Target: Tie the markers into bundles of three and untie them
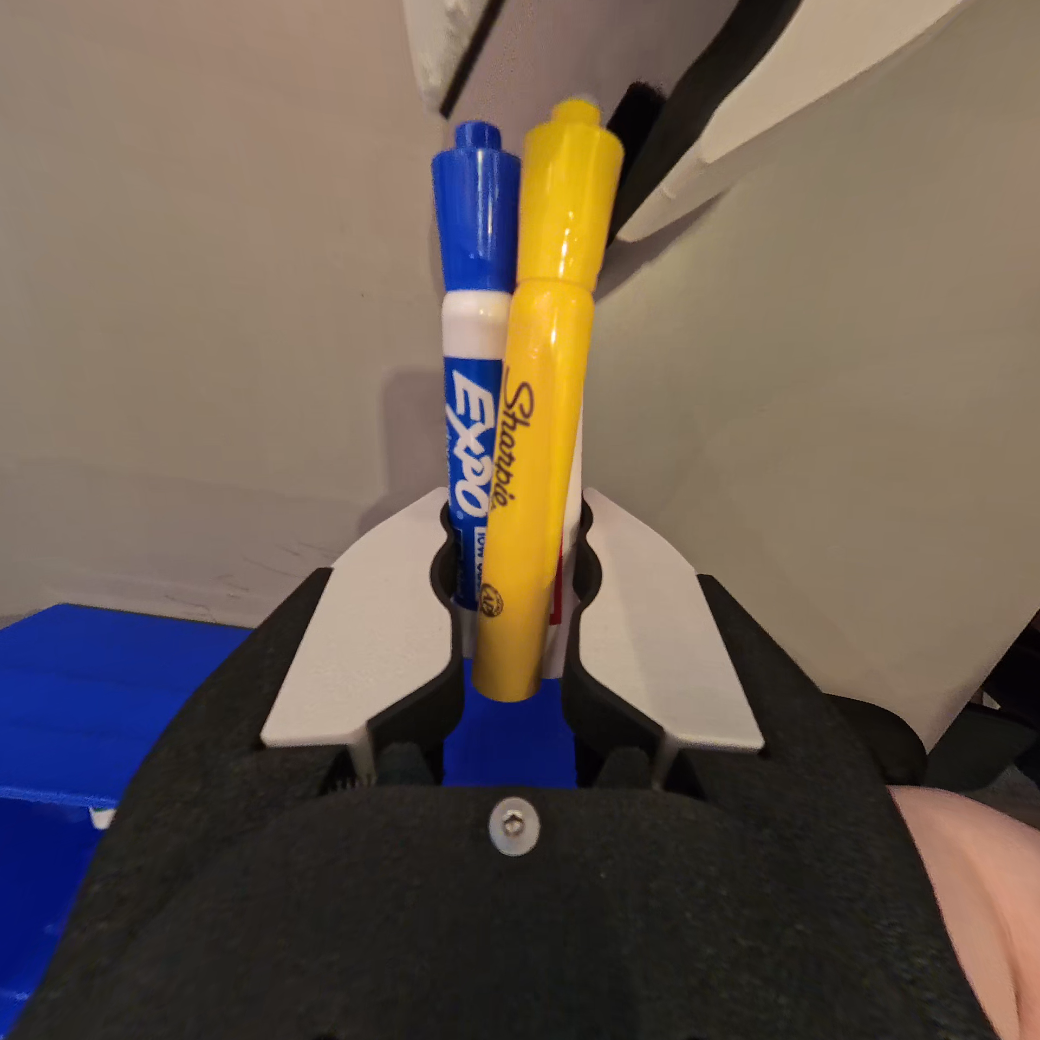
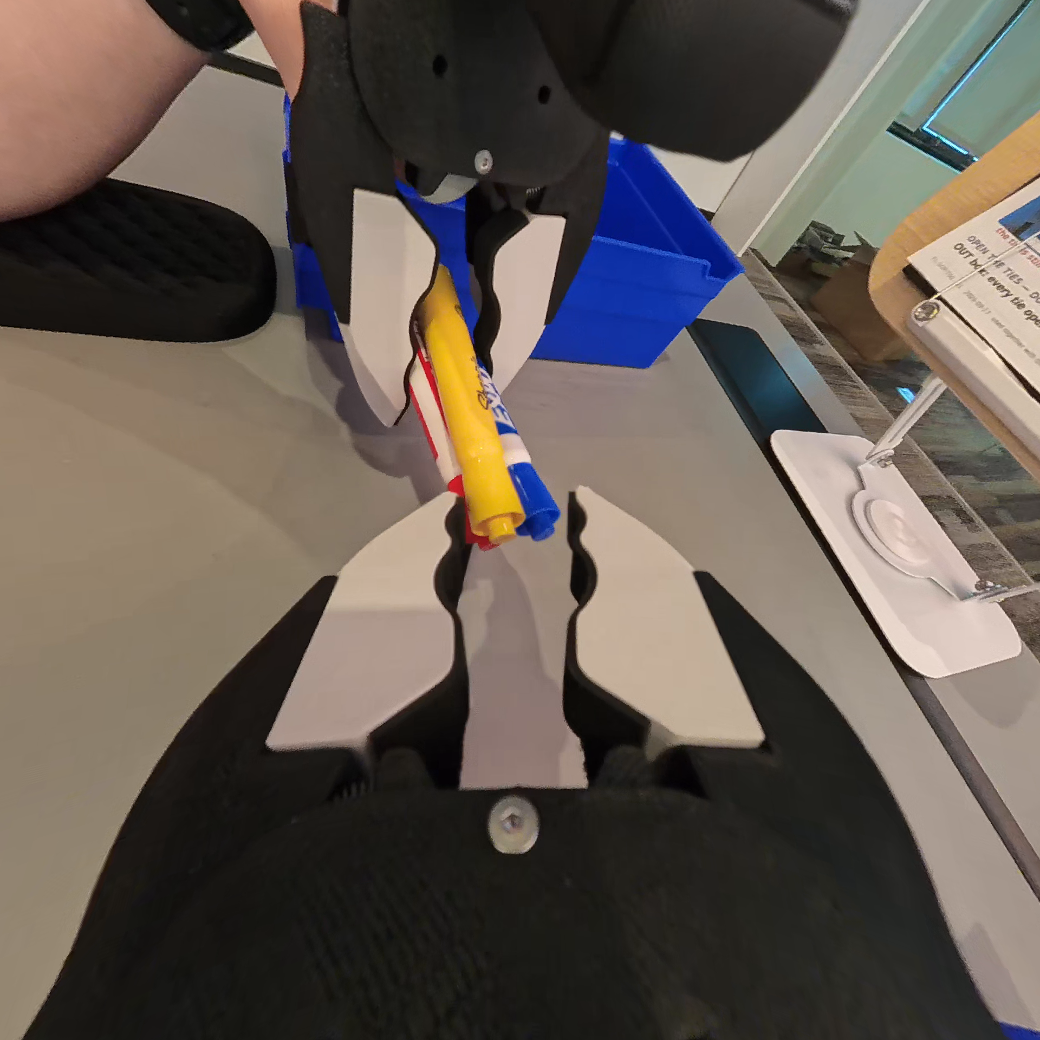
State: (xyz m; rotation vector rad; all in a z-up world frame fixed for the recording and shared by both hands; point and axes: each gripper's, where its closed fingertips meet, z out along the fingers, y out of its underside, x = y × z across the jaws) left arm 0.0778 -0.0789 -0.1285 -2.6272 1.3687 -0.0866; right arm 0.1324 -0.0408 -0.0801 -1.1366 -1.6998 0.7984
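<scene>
My left gripper (image 1: 515,506) is shut on three markers held side by side: a blue-capped one (image 1: 475,315), a yellow one (image 1: 548,405), and a red-and-white one (image 1: 565,574) mostly hidden behind the yellow. In the right wrist view the left gripper (image 2: 450,388) hangs above the grey table, holding the yellow marker (image 2: 467,416), the blue marker (image 2: 532,489) and the red marker (image 2: 436,427) with caps pointing at me. My right gripper (image 2: 512,501) is open and empty, its fingertips just short of the caps. No tie shows.
A blue bin (image 2: 636,270) stands behind the left gripper; it also shows at lower left (image 1: 84,703). A white stand base (image 2: 878,540) with a printed card (image 2: 990,281) sits at the table's right edge. A black chair armrest (image 2: 124,264) and a person's arm (image 2: 95,95) are at upper left. My hands' fingertips stand some 9 centimeters from each other.
</scene>
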